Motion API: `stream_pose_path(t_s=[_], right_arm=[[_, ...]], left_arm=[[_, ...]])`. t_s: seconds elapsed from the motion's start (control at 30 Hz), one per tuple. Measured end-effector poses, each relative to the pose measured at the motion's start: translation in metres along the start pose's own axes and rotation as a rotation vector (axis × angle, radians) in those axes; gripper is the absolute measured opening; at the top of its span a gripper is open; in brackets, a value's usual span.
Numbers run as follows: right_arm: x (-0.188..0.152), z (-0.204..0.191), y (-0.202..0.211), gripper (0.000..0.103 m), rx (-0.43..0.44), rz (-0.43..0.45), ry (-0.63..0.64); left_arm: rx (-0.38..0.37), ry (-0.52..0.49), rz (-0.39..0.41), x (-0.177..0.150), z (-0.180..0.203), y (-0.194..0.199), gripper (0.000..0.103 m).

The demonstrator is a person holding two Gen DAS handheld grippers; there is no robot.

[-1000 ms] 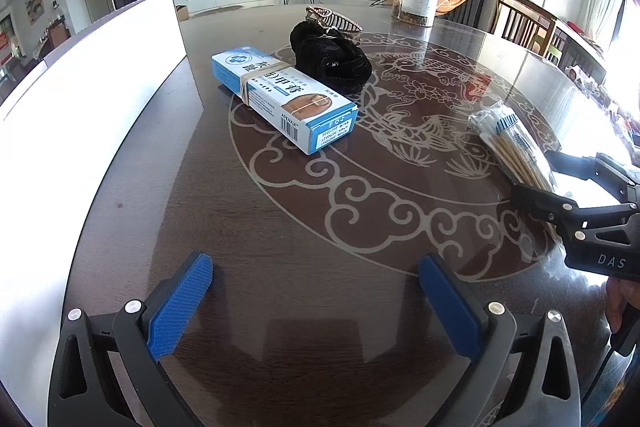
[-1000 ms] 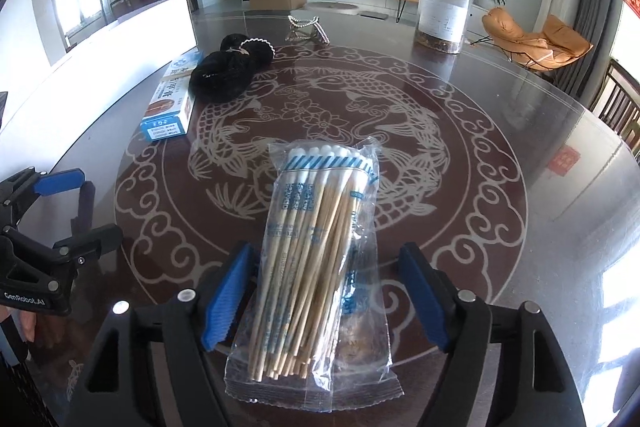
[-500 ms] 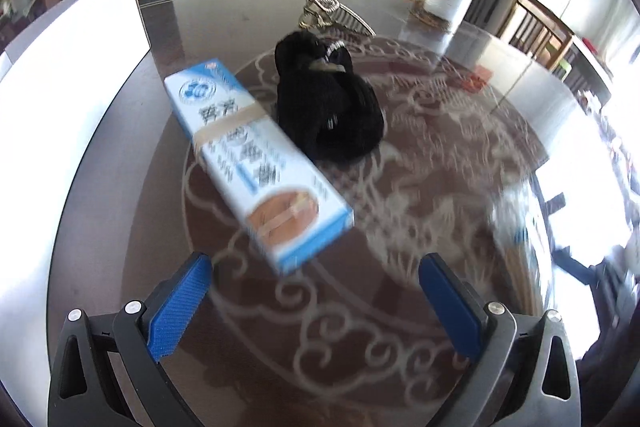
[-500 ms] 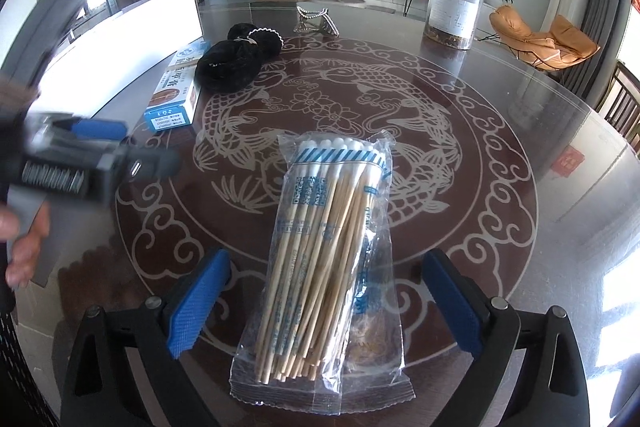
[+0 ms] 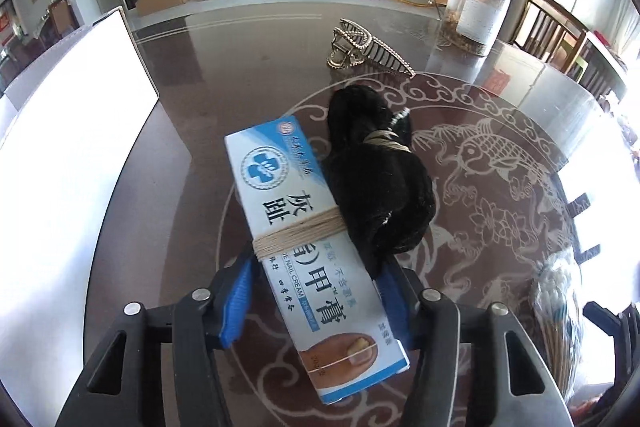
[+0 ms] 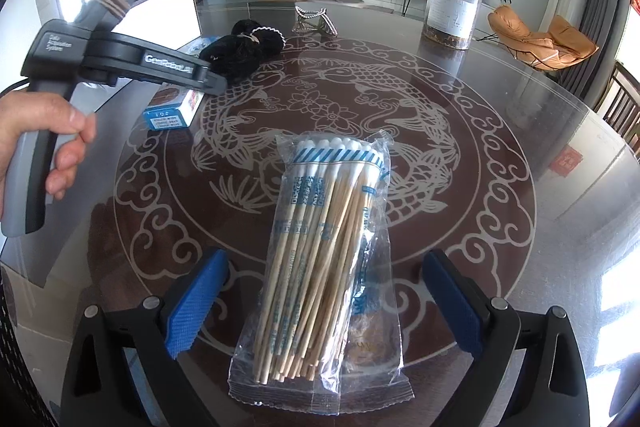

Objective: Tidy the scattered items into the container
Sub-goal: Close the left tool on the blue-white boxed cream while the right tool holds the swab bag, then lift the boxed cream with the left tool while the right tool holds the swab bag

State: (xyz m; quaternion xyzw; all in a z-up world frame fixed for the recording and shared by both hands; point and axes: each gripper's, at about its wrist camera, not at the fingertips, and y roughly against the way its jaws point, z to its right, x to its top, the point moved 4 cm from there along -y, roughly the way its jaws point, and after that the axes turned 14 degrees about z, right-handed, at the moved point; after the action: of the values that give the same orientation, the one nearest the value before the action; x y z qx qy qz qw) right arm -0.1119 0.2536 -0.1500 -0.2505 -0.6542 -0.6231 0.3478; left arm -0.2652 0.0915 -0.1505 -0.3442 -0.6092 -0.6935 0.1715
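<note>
Left wrist view: the left tool (image 5: 316,301) has its blue pads pressed against the two long sides of a blue-and-white nail cream box (image 5: 310,247), clamped on it. The box top reads "NAIL CREAM" among large Chinese characters, with a round blue emblem at the far end and a picture of a toenail at the near end. A band of tan twine is wound around the box just ahead of the pads. Touching the box on its right is a black fuzzy hair tie (image 5: 378,187). Farther ahead lies a gold pearl-studded hair claw (image 5: 362,49), and ahead to the right stands a clear jar (image 5: 476,11) with a black lid and a white label, holding brownish dried matter at its bottom. A white container wall (image 5: 68,155) runs along the left of the tool. The glass-topped bench (image 5: 500,163) carries a fish-and-cloud pattern.

Right wrist view: the right tool (image 6: 320,311) stands with its pads wide apart, touching nothing. Between them lies a clear plastic packet of long cotton swabs (image 6: 326,259), wooden sticks with white tips pointing away and blue print too small to read. Ahead to the left, a hand (image 6: 44,143) grips the left tool's handle, whose arm reads "GenRobot.AI".
</note>
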Motion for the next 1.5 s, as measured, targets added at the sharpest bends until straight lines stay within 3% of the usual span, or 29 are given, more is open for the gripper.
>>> stream_pose_path(t_s=[0.27,0.47,0.57,1.13,1.33,1.5], right_arm=[[0.001,0.002,0.001,0.098,-0.008,0.000,-0.007],[0.001,0.002,0.001,0.099,-0.010,-0.002,-0.008],[0.000,0.002,0.001,0.099,-0.014,-0.003,-0.007],[0.000,0.002,0.002,0.100,-0.013,-0.003,-0.006],[0.000,0.002,0.002,0.100,-0.012,-0.003,-0.006],[0.000,0.002,0.002,0.100,-0.012,-0.003,-0.006]], left_arm=[[-0.095,-0.131,0.018,-0.070,0.018,0.061,0.055],[-0.102,-0.129,0.040,-0.108,0.015,0.098,0.061],[-0.097,-0.135,0.041,-0.112,0.015,0.100,0.078],[-0.038,-0.065,0.076,-0.117,-0.021,0.106,0.078],[-0.080,-0.059,0.060,-0.122,-0.030,0.112,0.078],[-0.036,-0.031,0.044,-0.121,-0.045,0.112,0.078]])
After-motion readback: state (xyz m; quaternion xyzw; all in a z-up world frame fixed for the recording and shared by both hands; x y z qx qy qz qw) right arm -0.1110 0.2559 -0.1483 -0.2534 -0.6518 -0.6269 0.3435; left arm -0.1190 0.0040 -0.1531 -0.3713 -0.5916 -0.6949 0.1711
